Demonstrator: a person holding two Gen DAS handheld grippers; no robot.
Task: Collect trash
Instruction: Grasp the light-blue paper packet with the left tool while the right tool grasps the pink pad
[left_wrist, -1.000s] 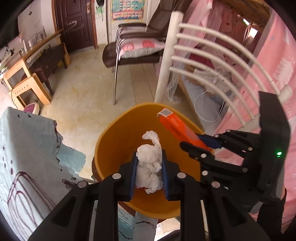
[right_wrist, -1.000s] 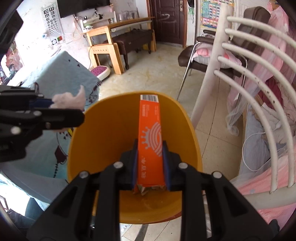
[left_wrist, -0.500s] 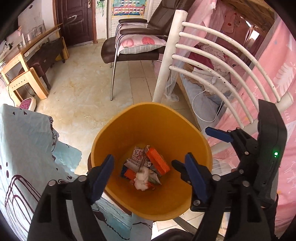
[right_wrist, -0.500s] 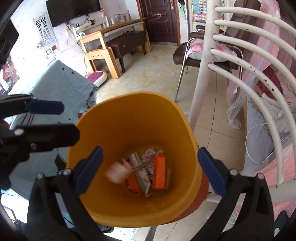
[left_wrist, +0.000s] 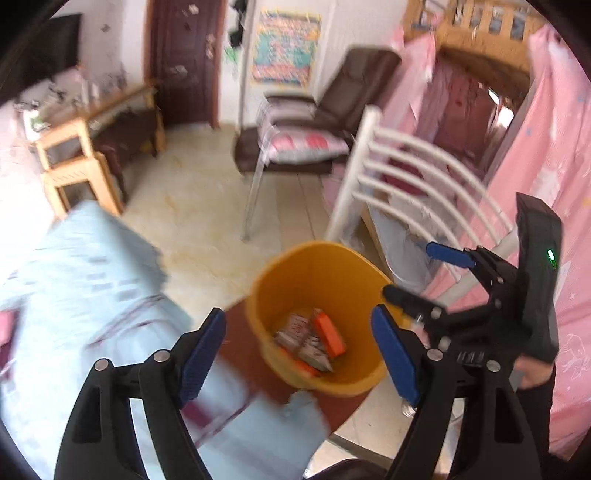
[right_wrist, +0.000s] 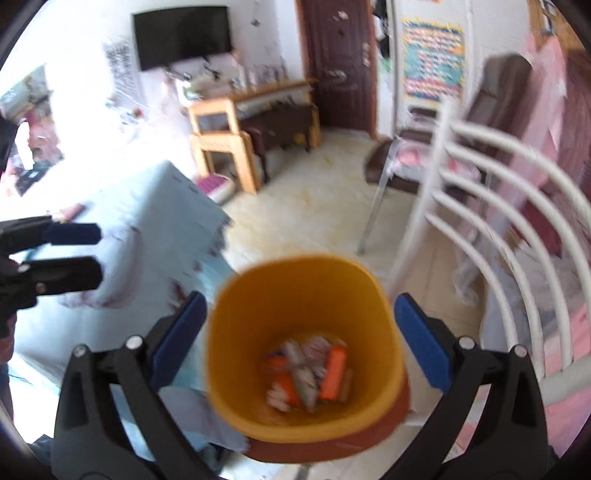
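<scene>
I've got both grippers, left gripper (left_wrist: 298, 331) and right gripper (right_wrist: 300, 334), spread wide & empty over the yellow bin (right_wrist: 229, 295), trash (right_wrist: 308, 369) at its bottom (no more visible nearby).

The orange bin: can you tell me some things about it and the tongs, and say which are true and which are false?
1. The orange bin has trash in it. True.
2. The right tongs are squeezing an orange box. False: they are open and hold nothing; the orange box lies in the bin.
3. The left tongs are open. True.
4. The bin is tipped over on its side. False: it stands upright with its mouth up.
5. A brown chair stands on the floor beyond the bin. True.
6. The blue cloth covers the bin's mouth. False: it lies beside the bin.
</scene>
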